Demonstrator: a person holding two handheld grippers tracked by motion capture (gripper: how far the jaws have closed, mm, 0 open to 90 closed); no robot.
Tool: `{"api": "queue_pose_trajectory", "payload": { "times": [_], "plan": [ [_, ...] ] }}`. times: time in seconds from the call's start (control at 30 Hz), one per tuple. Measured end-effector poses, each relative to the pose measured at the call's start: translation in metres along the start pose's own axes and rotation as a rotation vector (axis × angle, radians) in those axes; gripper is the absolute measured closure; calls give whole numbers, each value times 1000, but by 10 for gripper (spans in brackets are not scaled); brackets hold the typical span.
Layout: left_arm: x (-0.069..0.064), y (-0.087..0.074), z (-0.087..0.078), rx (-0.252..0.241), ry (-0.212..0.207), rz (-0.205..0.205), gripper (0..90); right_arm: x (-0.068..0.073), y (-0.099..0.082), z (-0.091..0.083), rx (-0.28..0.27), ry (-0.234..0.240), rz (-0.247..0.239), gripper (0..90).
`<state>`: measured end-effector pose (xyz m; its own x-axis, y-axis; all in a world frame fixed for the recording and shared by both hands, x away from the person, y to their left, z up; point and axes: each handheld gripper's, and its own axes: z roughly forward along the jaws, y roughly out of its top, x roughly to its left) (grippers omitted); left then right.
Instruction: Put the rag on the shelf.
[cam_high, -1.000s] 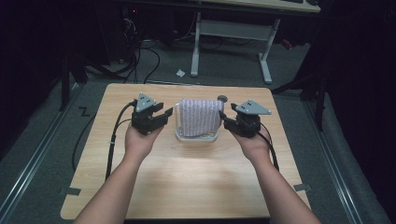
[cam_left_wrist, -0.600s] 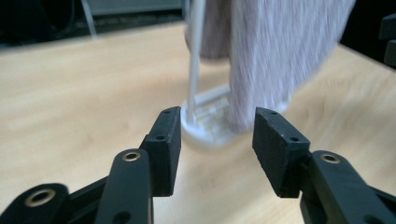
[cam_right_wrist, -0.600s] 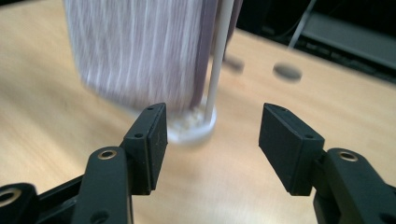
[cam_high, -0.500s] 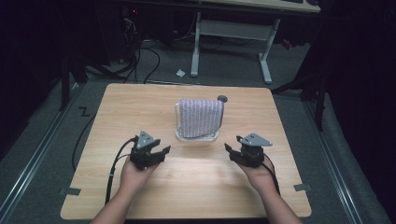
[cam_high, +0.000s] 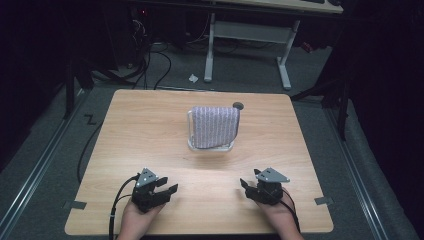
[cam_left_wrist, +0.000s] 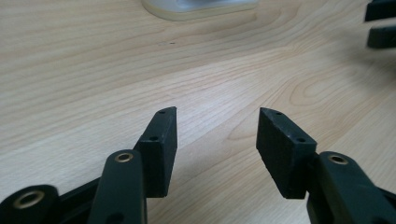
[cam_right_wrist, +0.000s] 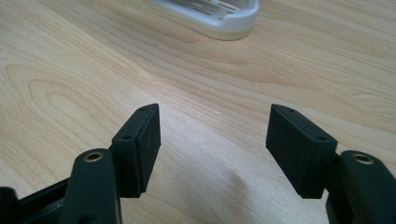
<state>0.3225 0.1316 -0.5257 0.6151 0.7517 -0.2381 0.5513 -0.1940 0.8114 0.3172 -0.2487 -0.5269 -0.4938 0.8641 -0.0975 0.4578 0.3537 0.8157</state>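
A purple-and-white striped cloth hangs over a white rack whose base stands at the middle of the wooden table. My left gripper rests low near the front edge, left of centre, open with nothing between its fingers. My right gripper sits opposite it at the front right, also open and empty. In the left gripper view the gripper has its jaws spread over bare wood, with the rack base far ahead. In the right gripper view the gripper is likewise spread, the rack base ahead.
A small dark round disc lies behind the rack near the table's back edge. The other gripper's jaws show at the top right of the left gripper view. Cables and desk legs stand on the floor beyond.
Both grippers have drawn back from either side of the cloth rack to the table's front edge, staying open. The cloth and rack have not moved.
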Motion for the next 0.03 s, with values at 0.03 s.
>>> {"api": "queue_pose_trajectory", "payload": {
  "times": [0.03],
  "plan": [
    [0,0,-1,-3,4,5,446,2,-1,1,0,6,-5,352]
  ]
}}
